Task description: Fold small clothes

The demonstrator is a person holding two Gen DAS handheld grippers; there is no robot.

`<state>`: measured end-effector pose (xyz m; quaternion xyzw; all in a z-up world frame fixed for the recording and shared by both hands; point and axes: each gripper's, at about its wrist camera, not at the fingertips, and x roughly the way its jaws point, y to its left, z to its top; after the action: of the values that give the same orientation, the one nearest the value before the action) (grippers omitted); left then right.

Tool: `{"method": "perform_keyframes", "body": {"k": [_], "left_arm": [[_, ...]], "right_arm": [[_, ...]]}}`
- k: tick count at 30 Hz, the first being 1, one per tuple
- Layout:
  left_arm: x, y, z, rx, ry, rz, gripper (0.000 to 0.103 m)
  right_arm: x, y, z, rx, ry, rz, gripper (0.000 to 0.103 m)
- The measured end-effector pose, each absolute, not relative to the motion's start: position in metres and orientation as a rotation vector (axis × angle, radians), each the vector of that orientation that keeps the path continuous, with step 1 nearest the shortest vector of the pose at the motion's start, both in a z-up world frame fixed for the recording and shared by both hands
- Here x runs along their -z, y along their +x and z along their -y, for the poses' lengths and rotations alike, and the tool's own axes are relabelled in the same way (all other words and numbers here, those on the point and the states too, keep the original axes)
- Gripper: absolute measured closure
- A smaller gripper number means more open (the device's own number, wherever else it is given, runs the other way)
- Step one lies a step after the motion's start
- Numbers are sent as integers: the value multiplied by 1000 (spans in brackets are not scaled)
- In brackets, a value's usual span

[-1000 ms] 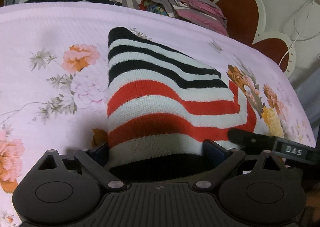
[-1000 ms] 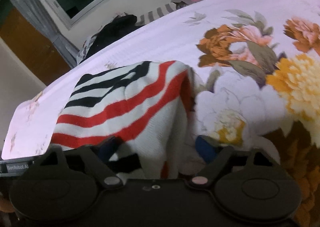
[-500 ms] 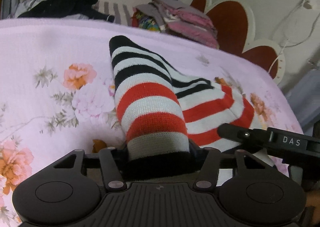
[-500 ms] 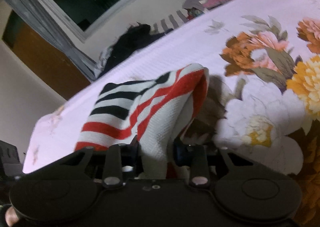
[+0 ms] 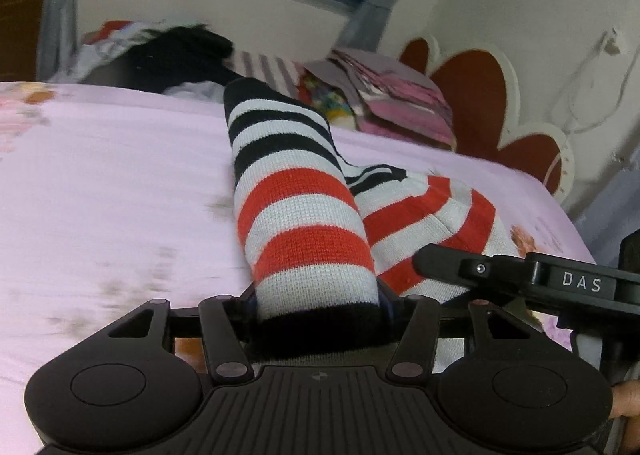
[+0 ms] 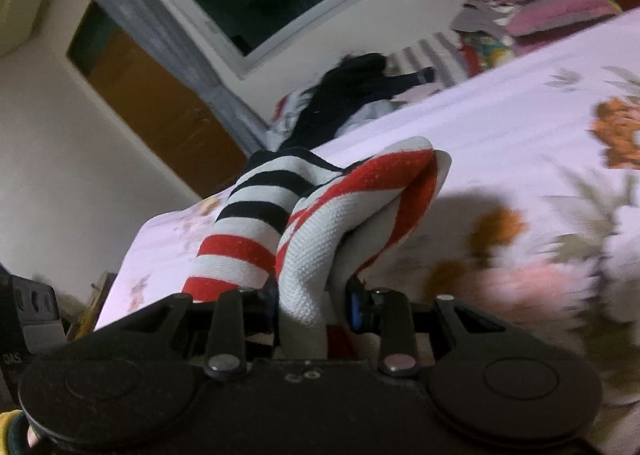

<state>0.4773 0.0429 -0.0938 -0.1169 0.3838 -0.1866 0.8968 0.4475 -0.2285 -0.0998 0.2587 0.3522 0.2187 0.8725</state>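
Both sets of jaws are clamped on cloth right now: the left gripper [image 5: 318, 295] bites the black-edged end of the striped sweater [image 5: 296, 191], pads pressed in from either side on a thick bunch of knit, and the right gripper [image 6: 314, 305] pinches a narrower gather of the same garment, white weave bulging up between its pads. Each pair of jaws has just been closing, with the knit between them. So the sweater hangs as a ridge between the two hands, its near end raised in the jaws and its far end, the black-and-white stripes, trailing away across the pink flowered bedspread [image 5: 112, 183] toward the far edge. Its long axis runs near to far, straight out ahead of both grippers, so my read is that the fold wants the near end carried forward over the far one. In the left view the right gripper sits just beside the left, to its right, so neither hand is clearly nearer; they look set to travel together. Room looks good: bare bedspread opens to the left and ahead of the stripes. Watch the far edge, though, where a dark heap of clothes [image 5: 180, 55] and a pink folded stack [image 5: 396, 95] sit close behind the sweater's tip. On the right the bed edge falls away beside a red scalloped headboard [image 5: 472, 95], so drifting that way risks dragging cloth off the side.
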Motion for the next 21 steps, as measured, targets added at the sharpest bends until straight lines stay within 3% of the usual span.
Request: {"method": "perform_keyframes", "body": {"k": [11, 21], "left_arm": [[105, 494, -231, 377, -267, -787, 48], [157, 529, -326, 326, -294, -809, 48]], "right_arm": [[98, 458, 50, -473, 552, -728, 72], [139, 497, -47, -468, 533, -781, 72]]}}
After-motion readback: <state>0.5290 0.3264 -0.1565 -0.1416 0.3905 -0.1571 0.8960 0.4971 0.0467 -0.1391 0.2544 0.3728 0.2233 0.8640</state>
